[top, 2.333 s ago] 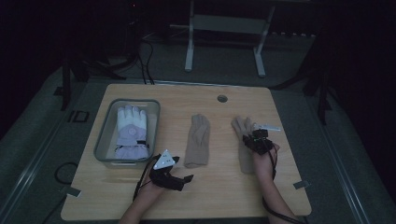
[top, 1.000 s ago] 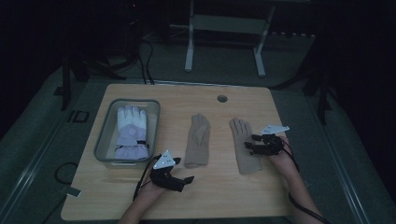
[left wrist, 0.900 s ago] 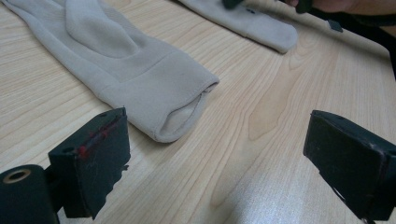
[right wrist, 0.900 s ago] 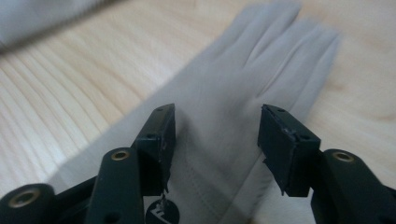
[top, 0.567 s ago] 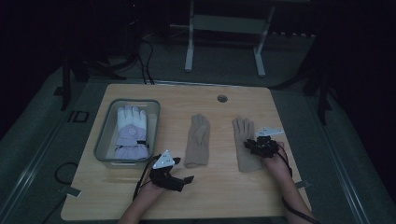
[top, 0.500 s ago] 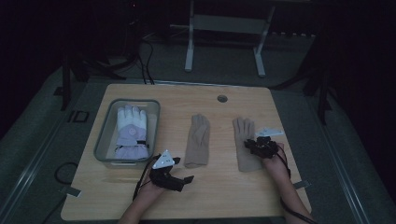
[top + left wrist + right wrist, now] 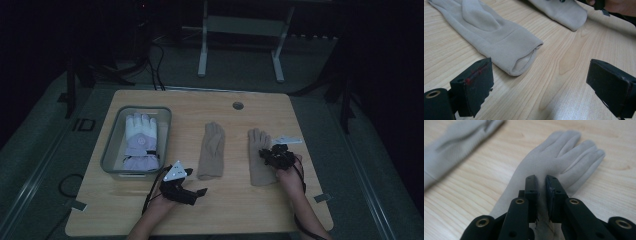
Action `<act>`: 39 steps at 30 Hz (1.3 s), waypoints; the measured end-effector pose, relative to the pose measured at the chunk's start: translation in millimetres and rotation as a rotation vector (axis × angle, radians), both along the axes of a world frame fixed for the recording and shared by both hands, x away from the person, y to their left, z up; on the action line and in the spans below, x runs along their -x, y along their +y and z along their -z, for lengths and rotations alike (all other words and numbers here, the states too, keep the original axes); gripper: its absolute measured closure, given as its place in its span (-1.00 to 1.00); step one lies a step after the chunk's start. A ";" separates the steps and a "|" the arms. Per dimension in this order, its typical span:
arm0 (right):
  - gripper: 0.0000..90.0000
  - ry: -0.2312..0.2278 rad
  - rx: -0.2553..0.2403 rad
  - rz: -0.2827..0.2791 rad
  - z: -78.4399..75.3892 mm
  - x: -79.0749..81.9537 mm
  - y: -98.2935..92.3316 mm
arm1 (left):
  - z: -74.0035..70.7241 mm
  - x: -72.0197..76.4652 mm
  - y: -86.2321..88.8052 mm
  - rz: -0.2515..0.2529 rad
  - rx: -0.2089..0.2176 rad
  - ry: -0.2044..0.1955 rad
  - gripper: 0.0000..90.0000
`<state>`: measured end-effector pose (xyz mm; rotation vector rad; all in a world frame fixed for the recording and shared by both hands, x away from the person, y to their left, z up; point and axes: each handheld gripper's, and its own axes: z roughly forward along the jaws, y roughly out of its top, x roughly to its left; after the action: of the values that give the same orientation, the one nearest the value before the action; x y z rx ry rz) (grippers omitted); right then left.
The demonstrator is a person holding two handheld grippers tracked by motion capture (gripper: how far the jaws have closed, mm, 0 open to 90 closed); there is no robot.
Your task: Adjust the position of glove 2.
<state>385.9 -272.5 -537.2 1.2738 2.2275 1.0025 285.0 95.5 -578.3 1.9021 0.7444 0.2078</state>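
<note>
Two beige gloves lie flat on the wooden table. My right gripper (image 7: 274, 157) (image 7: 542, 182) sits over the palm of the right-hand glove (image 7: 257, 145) (image 7: 564, 155), its jaws shut on a pinch of the fabric, fingers pointing away. The other glove (image 7: 212, 150) (image 7: 491, 32) lies at the table's middle, cuff toward me. My left gripper (image 7: 197, 192) (image 7: 544, 82) rests just short of that cuff, jaws wide open with bare table between them.
A grey tray (image 7: 112, 150) at the left holds a white and lilac padded glove (image 7: 140, 140). A round hole (image 7: 238, 105) sits near the table's far edge. A white tag (image 7: 287, 140) lies beside the right glove. Bare wood runs along the near edge.
My right hand has shifted a little left and nearer, from the glove's right edge onto its palm. The left hand has stayed where it was.
</note>
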 end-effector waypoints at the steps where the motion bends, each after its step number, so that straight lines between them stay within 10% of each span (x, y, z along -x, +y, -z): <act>1: 0.79 -0.001 -0.009 0.004 -3.6 0.8 1.8 | 0.0 -0.1 0.2 -0.001 0.002 -0.001 -0.83; 22: 0.78 -0.093 -0.094 0.022 -53.4 1.8 62.0 | -0.2 0.6 0.4 -0.005 -0.001 -0.006 -0.83; 39: 0.78 -0.064 -0.232 0.029 -58.0 -7.2 138.2 | -0.6 1.4 1.7 -0.029 -0.012 -0.020 -0.83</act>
<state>393.2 -134.3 -479.2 1.3439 2.0860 1.3018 283.6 97.2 -577.7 1.8989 0.7587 0.2494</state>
